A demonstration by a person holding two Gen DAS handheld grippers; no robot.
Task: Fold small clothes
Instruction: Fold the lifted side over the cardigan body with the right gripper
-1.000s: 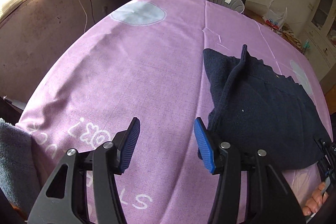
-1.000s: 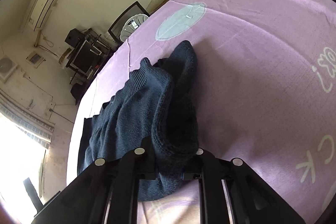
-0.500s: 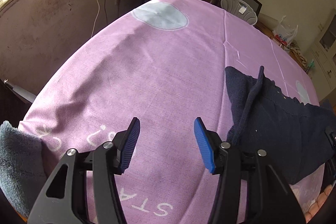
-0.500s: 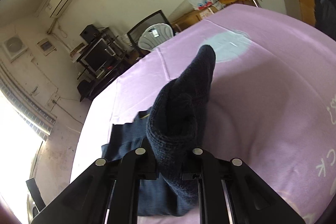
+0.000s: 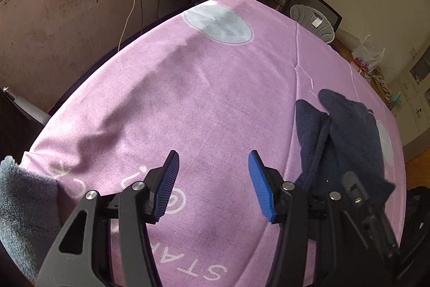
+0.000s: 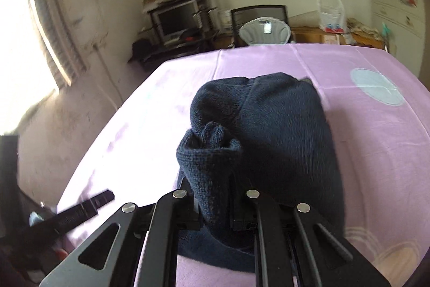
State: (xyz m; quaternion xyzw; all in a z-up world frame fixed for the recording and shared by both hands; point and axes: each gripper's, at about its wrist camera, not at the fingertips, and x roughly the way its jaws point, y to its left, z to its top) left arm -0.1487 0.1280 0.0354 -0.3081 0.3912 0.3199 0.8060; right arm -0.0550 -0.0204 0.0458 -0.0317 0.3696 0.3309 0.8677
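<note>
While the right gripper (image 6: 215, 195) is clamped tight on a bunched-up edge of the navy knit (image 6: 271, 125), the left gripper (image 5: 213, 184) just hangs there with its blue pads (image 5: 259, 187) spread wide and nothing between them, so it's pretty obvious which hand is doing the work. The knit sits on the right side of the purple sheet (image 5: 188, 88), near the front edge, and from the left wrist view it's off to the right of the open jaws, close beside them but not touching as far as I can tell. From the right wrist view the pinched edge is lifted and the rest of the knit runs straight away from the gripper toward the far end of the sheet, so its long axis is basically in line with the fingers. My guess is the fold goes forward along that line, carrying the held edge over the part that's lying flat. The left side would have to swing right to reach it, and the sheet in front of it is bare apart from the white lettering (image 5: 200, 272). The right view is a bit blurry, so I can't say what kind of garment it is.
</note>
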